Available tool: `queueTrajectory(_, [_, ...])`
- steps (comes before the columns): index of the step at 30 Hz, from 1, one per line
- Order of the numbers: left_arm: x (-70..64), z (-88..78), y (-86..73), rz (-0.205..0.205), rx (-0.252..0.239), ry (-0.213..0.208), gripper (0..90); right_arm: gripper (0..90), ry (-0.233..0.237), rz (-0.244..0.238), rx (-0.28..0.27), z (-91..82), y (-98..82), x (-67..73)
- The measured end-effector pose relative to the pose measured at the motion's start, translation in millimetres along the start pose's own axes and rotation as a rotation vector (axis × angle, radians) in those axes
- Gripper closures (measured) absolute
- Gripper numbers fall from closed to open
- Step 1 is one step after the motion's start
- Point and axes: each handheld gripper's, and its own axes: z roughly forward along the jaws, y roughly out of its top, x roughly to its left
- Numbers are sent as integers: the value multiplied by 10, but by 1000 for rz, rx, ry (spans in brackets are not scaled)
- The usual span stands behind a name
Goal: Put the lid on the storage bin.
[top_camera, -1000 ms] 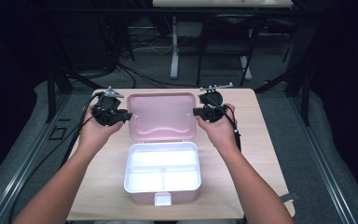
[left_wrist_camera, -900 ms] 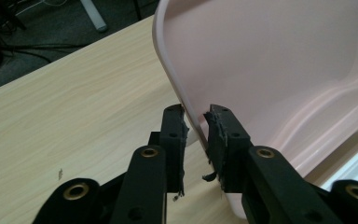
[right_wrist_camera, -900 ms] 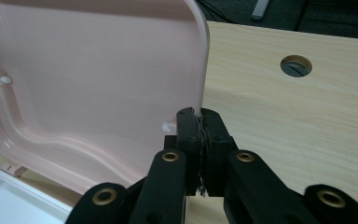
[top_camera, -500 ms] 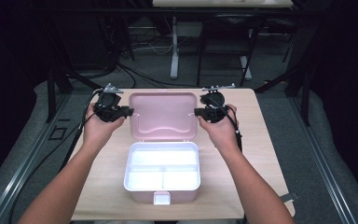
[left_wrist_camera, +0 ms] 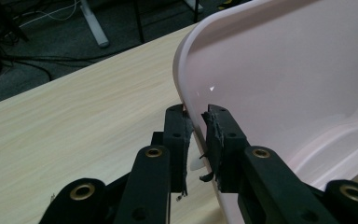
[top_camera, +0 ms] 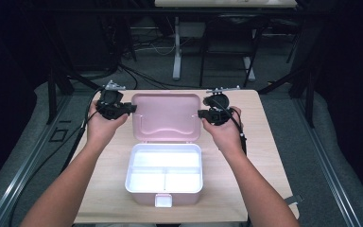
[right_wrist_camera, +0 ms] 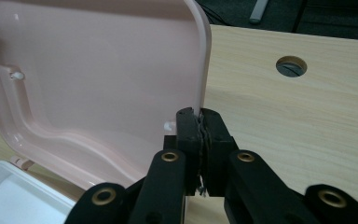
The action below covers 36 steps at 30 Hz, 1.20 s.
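Note:
A pink lunch box lies in the middle of the table with its lid [top_camera: 165, 116] swung open toward the far side. Its white, divided base [top_camera: 130, 176] sits nearer me, with a pink latch [top_camera: 163, 200] at the front. My left gripper [top_camera: 131, 109] is at the lid's left edge. In the left gripper view its jaws have just been closing, and its fingertips [left_wrist_camera: 196, 114] pinch the lid's rim [left_wrist_camera: 284, 70]. My right gripper [top_camera: 201, 113] is at the lid's right edge, and in the right gripper view it [right_wrist_camera: 199, 114] is shut tight on the lid's rim [right_wrist_camera: 98, 70].
The wooden table [top_camera: 250, 142] has bare room on both sides of the box and a round cable hole [right_wrist_camera: 291, 66] to the right of the lid. Cables trail from both grippers. Dark floor, desk legs and cables lie beyond the far edge.
My left gripper has edged slightly farther back along the lid's left edge. The lid, the base and my right gripper look unchanged.

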Motion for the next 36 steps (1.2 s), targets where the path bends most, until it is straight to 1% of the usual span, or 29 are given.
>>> queueTrajectory(2, [1,6,7,-4,-8,-4,770,877,5,0,-9,-4,-5,-1])
queueTrajectory(3, [1,10,14,-7,-11,-14,763,877,7,1,-11,-8,-6,0])
queueTrajectory(4, [-6,17,18,-8,-17,-16,742,878,8,-4,-3,-26,-5,-2])
queueTrajectory(5, [-12,23,24,-1,-13,-8,741,878,12,-5,-4,-33,-7,-1])
queueTrajectory(7, [-24,18,33,9,-22,7,755,877,10,-6,-12,-37,-14,4])
queueTrajectory(8, [-25,19,38,9,-22,10,778,877,13,-7,-15,-39,-17,0])
queueTrajectory(9, [-22,19,40,4,-23,5,780,877,14,-8,-12,-45,-20,-6])
queueTrajectory(12, [-19,17,44,0,-26,2,792,873,24,-5,-33,-46,-34,-7])
queueTrajectory(14, [-27,16,42,0,-32,5,796,868,22,-13,-21,-62,-31,-7])
queueTrajectory(16, [-38,9,42,5,-34,8,796,861,24,-19,-27,-47,-29,-23])
queueTrajectory(17, [-39,6,43,5,-34,7,796,857,36,-9,-30,-40,-24,-39])
queueTrajectory(18, [-38,1,43,5,-38,3,797,849,36,1,-33,-41,-12,-59])
queueTrajectory(19, [-39,-3,43,5,-39,0,798,840,64,11,-46,-39,2,-83])
queueTrajectory(20, [-40,-6,43,6,-42,-1,798,837,75,28,-57,-33,15,-96])
queueTrajectory(21, [-44,-8,43,8,-46,-2,798,829,77,32,-52,-31,29,-105])
queueTrajectory(22, [-45,-11,42,7,-49,-3,798,823,81,36,-59,-23,46,-108])
queueTrajectory(23, [-46,-14,43,7,-49,-4,799,822,74,31,-52,-24,64,-105])
queueTrajectory(25, [-49,-23,46,9,-47,-5,800,821,62,25,-65,-13,88,-83])
queueTrajectory(26, [-50,-26,45,9,-49,-5,800,819,56,14,-38,-29,107,-79])
queueTrajectory(27, [-51,-30,45,10,-50,-5,800,819,55,20,-74,-3,110,-66])
queueTrajectory(28, [-52,-40,44,11,-51,-7,800,825,50,10,-59,-18,121,-67])
queueTrajectory(29, [-52,-49,43,11,-52,-11,800,829,44,12,-76,-11,126,-57])
queueTrajectory(32, [-55,-71,44,12,-54,-15,799,840,36,-2,-63,-32,129,-48])
queueTrajectory(35, [-49,-84,48,9,-60,-10,803,844,24,-18,-72,-48,135,-13])
queueTrajectory(36, [-46,-92,52,8,-65,-7,804,845,21,-25,-64,-59,142,-6])
